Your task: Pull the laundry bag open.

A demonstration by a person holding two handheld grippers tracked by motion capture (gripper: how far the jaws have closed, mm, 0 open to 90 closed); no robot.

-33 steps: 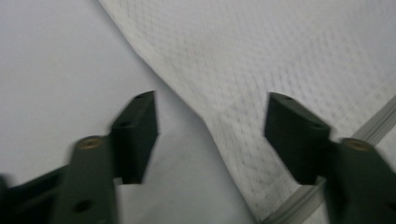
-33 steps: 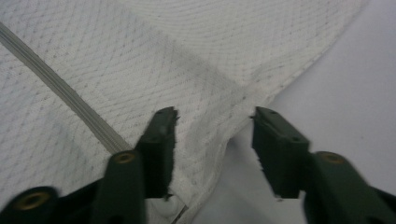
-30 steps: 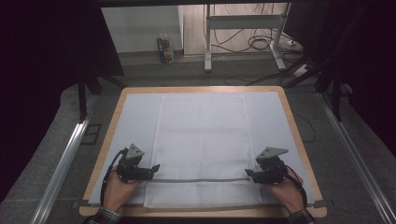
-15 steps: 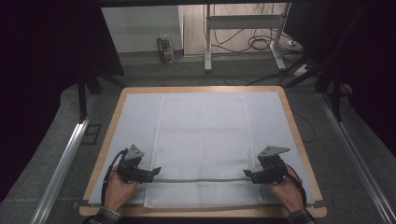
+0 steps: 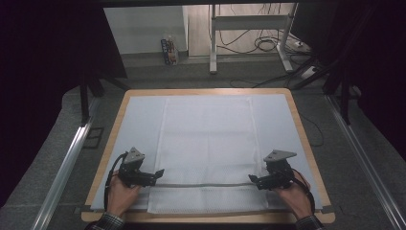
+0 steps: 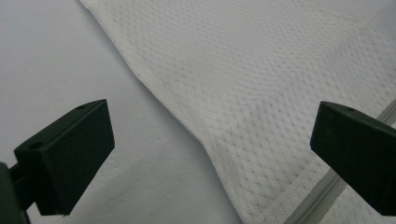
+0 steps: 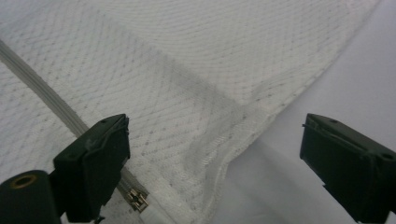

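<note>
1. At the near edge of the worktop (image 5: 306,143), both hands rest low, one at each end of the zipper line. Left tongs (image 5: 155,173) and right tongs (image 5: 253,179) point inward at each other.
2. Left tongs: released, jaws have just been opening and now stand wide. In the left gripper view nothing lies between the pads; the mesh laundry bag (image 6: 261,84) lies flat beneath and beyond them, its left seam running diagonally through the gap.
3. Right tongs: released too, jaws have just been opening. In the right gripper view the bag's corner (image 7: 224,154) sits on the cover sheet under the gap, not pinched. The zipper pull (image 7: 136,199) lies just beside the inner jaw.
4. Bag position: spread flat at the middle of the worktop on a white cover sheet (image 5: 139,120), long axis running away from the person, near hem close to the front rim.
5. Zipper (image 5: 203,184) runs crosswise, tongs to tongs, near the hem.
6. Key relation: each bag corner lies directly inward of and below its own tongs; both hands look equally near. Judgement: any regrip would be a short drop onto the near corners.
7. Beyond the worktop: floor, a metal stand (image 5: 213,43), loose cables.
</note>
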